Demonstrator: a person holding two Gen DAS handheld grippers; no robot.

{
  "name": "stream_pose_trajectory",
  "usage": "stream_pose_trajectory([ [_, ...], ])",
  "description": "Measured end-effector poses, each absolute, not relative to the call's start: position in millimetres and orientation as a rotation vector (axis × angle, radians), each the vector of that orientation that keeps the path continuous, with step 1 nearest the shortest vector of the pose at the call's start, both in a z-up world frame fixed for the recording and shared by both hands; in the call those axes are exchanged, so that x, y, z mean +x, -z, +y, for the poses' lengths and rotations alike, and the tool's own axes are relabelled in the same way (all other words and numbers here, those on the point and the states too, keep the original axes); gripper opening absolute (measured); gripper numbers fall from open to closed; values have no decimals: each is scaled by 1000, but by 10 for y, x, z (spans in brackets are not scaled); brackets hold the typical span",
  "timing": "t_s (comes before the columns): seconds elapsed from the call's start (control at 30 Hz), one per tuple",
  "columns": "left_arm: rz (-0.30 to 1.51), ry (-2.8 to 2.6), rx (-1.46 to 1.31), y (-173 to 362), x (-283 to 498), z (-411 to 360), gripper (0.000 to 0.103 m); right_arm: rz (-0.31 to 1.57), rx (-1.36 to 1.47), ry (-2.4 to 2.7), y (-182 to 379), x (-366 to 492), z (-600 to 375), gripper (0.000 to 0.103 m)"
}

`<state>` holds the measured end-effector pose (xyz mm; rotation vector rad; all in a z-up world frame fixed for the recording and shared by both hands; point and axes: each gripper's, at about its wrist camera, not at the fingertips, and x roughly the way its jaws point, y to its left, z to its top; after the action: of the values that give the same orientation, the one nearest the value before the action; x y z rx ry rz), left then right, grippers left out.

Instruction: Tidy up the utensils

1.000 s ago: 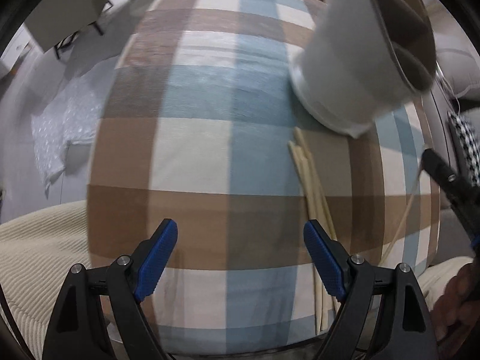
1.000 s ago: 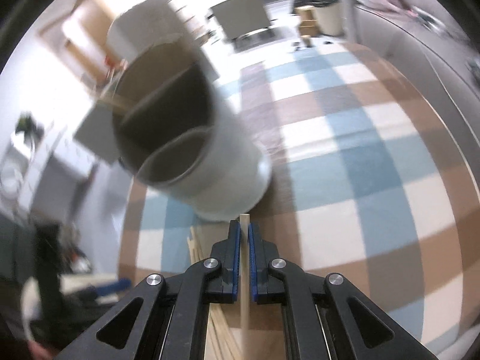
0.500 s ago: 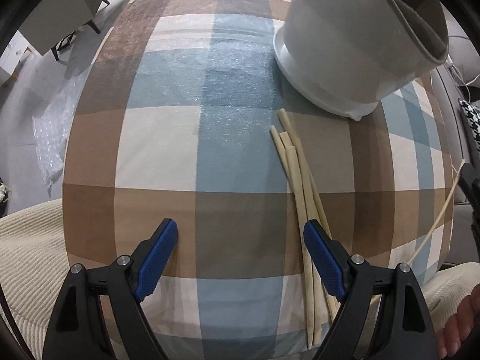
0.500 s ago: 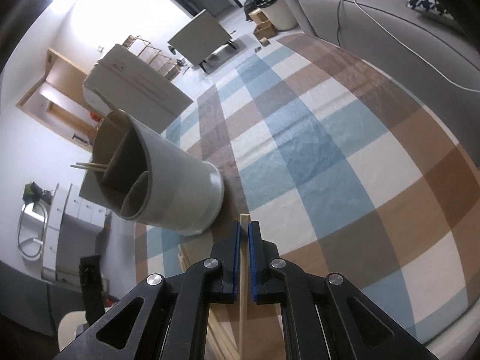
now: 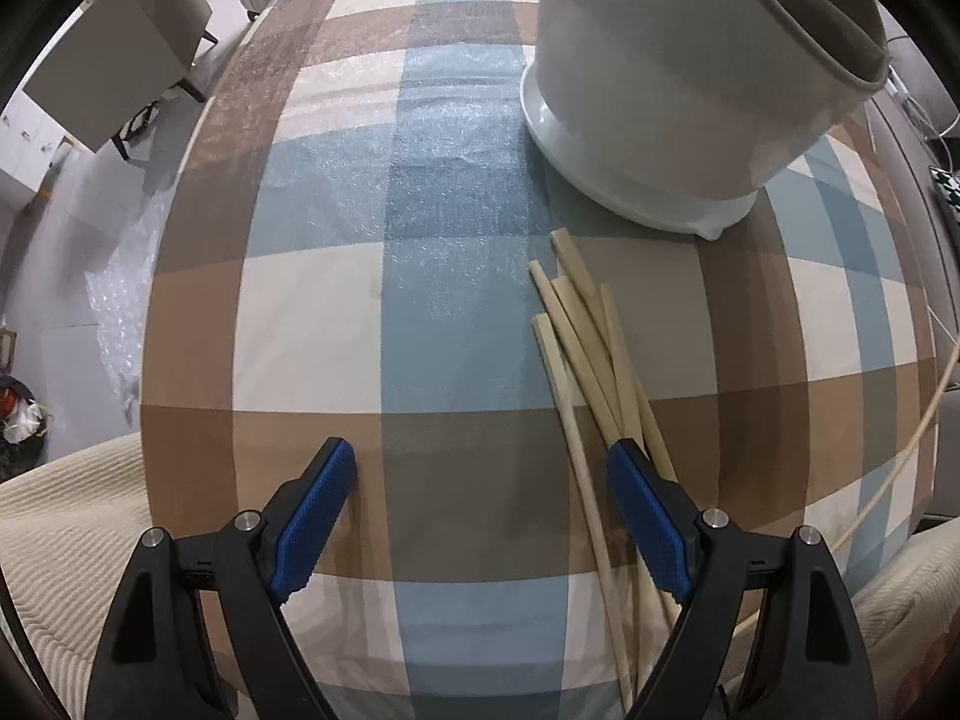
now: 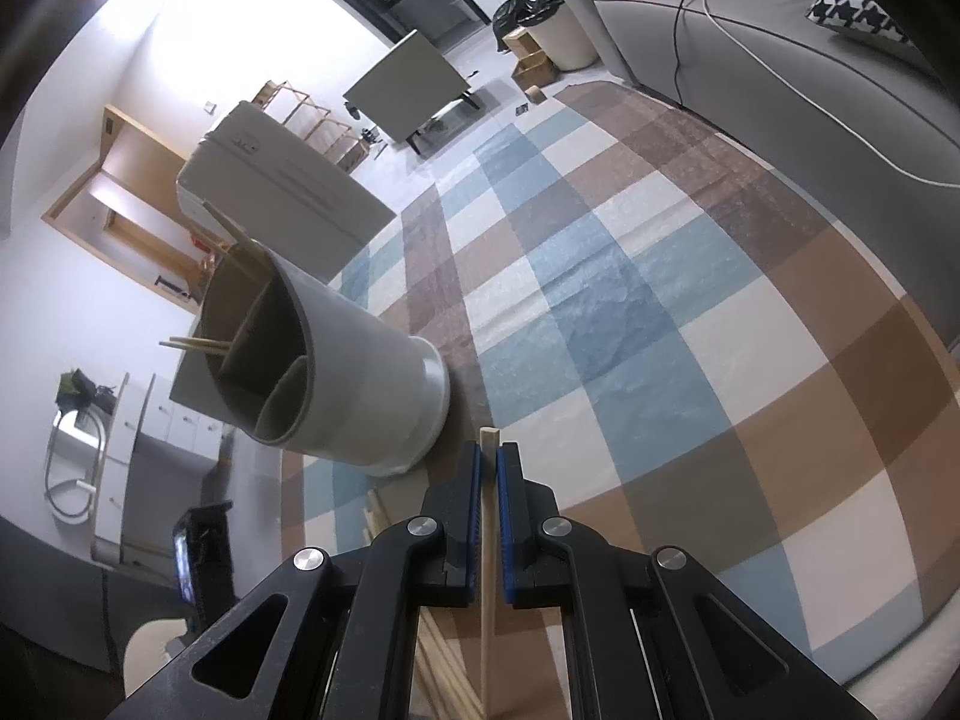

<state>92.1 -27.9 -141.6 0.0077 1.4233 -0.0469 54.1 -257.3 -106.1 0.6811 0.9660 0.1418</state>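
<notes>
1 chopstick point(image 6: 487, 516) is clamped in the right tongs point(image 6: 491, 468), its long axis along them; the holder point(image 6: 336, 384) stands upper left. The left tongs point(image 5: 480, 516) are held apart, seemingly empty, above loose chopsticks point(image 5: 591, 360) at lower right.

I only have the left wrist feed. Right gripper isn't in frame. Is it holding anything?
Observer: Yes. The right gripper is shut on one chopstick, whose tip pokes out past the pads.
Operator: I can't see into the holder from here. Anything in it?
Observer: The holder has divided compartments, and a few chopsticks already stick out of the far one.
Operator: Is the held stick over the holder's opening?
Observer: Not by the right wrist view. Its tip shows beside the holder's base, over the checked tablecloth.
</notes>
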Motion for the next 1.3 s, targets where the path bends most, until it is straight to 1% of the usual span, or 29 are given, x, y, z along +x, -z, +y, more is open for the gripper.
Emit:
stream_pose_trajectory([
  [0.1, 1432, 32, -20, 1399, 908, -222, 72, 957, 676, -150, 1037, 527, -2583, 5],
  [0.17, 1427, 26, -23, 1363, 900, -173, 63, 956, 686, -151, 1048, 526, -2599, 5],
  [0.37, 1428, -4, -48, 1373, 896, -50, 62, 957, 722, -159, 1069, 550, -2601, 5],
  [0.6, 1414, -26, -65, 1401, 1053, -101, 62, 959, 709, -171, 1071, 566, -2566, 5],
  [0.63, 1407, -26, -66, 1392, 1066, -118, 59, 960, 710, -171, 1073, 567, -2569, 5],
  [0.67, 1396, -25, -67, 1376, 1063, -109, 49, 959, 709, -171, 1072, 567, -2569, 5],
  [0.7, 1383, -23, -66, 1355, 1076, -117, 41, 959, 707, -170, 1071, 567, -2568, 5],
  [0.73, 1376, -19, -67, 1336, 1085, -125, 21, 959, 705, -172, 1072, 569, -2567, 5],
  [0.77, 1375, -7, -69, 1328, 1106, -140, 5, 958, 703, -175, 1067, 568, -2559, 5],
  [0.87, 1379, 7, -95, 1341, 1130, -117, 2, 954, 689, -184, 1044, 565, -2526, 5],
  [1.03, 1333, 28, -170, 1247, 1076, -12, 2, 938, 632, -201, 951, 541, -2429, 5],
  [1.3, 1099, 77, -258, 602, 861, 143, 2, 876, 501, -253, 704, 442, -2166, 5],
])
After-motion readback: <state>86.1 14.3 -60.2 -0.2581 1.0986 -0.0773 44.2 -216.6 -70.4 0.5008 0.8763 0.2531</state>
